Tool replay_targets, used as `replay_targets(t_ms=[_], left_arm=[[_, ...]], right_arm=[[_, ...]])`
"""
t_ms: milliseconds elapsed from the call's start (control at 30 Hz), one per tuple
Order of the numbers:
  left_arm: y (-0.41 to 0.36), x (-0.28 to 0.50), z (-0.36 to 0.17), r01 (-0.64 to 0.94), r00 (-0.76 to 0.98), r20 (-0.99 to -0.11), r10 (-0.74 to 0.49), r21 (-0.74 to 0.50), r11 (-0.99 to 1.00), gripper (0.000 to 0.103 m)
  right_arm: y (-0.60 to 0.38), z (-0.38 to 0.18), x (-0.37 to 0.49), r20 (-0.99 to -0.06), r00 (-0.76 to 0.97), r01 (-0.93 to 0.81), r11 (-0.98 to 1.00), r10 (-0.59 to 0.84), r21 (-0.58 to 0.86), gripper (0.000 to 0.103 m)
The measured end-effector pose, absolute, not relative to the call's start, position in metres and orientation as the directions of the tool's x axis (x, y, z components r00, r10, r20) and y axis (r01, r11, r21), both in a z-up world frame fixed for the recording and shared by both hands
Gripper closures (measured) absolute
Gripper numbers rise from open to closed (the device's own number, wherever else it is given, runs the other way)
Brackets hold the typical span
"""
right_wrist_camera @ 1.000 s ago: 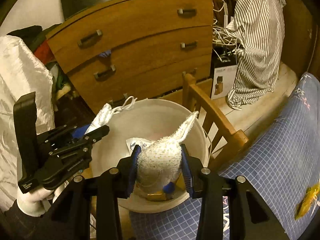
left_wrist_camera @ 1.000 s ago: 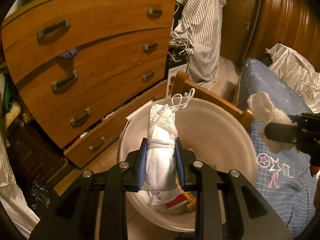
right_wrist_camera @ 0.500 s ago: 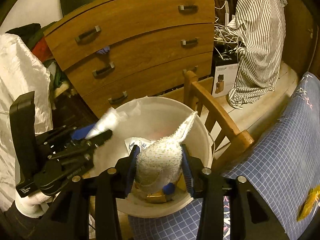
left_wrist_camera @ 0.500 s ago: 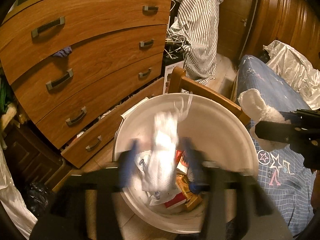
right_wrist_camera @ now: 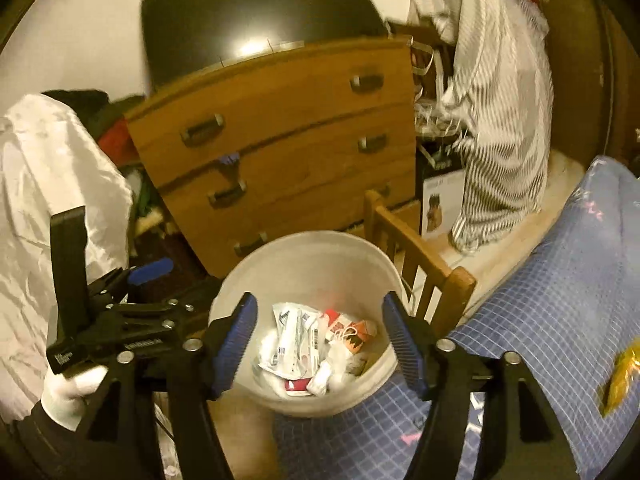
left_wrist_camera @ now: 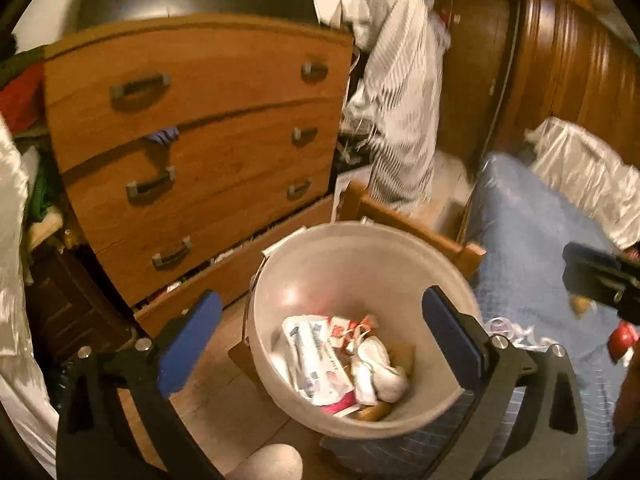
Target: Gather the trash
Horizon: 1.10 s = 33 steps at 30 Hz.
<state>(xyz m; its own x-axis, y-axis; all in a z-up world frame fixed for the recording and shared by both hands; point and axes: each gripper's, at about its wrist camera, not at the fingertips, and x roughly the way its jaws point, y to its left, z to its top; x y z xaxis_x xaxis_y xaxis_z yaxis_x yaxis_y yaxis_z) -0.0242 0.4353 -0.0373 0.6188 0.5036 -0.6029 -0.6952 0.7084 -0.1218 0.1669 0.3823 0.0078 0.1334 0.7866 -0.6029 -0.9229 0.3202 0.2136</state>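
Our left gripper (left_wrist_camera: 320, 322) is opening its blue fingers (left_wrist_camera: 188, 338) very wide, with nothing held between them. Our right gripper (right_wrist_camera: 318, 338) is opening too, and it holds nothing. Both hang over the white bucket (left_wrist_camera: 352, 248). The trash (left_wrist_camera: 340, 364) lies at the bottom of it: wrappers and white rags. Behind the bucket stands a wooden dresser (left_wrist_camera: 224, 128). A blue bed (right_wrist_camera: 560, 280) sits on the right.

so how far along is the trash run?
Done: white bucket already holds wrappers and white wads. In hand: nothing; left gripper and right gripper both hang above the bucket, jaws opening with nothing between them. Left: at least the yellow wrapper lying on the blue checked bedspread; any other trash is outside these views.
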Motion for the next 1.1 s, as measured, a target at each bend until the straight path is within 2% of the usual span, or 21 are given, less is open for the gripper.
replay_targets(t_ms=[133, 367, 500, 1100], left_arm=[[0.401, -0.051, -0.027, -0.686, 0.660, -0.536, 0.526, -0.145, 0.713, 0.006], [0.358, -0.072, -0.023, -0.647, 0.699, -0.521, 0.489, -0.171, 0.743, 0.006], [0.335, -0.080, -0.017, -0.637, 0.710, -0.494, 0.502, -0.146, 0.757, 0.006], [0.305, -0.091, -0.005, -0.645, 0.705, -0.472, 0.529, -0.118, 0.755, 0.006]], right_arm=[[0.336, 0.011, 0.142, -0.543, 0.189, -0.929, 0.328, 0.818, 0.171, 0.029], [0.277, 0.010, 0.107, -0.497, 0.224, -0.932, 0.333, 0.838, 0.142, 0.025], [0.251, 0.014, 0.103, -0.479, 0.252, -0.924, 0.356, 0.841, 0.140, 0.025], [0.245, 0.018, 0.103, -0.488, 0.258, -0.921, 0.365, 0.834, 0.137, 0.024]])
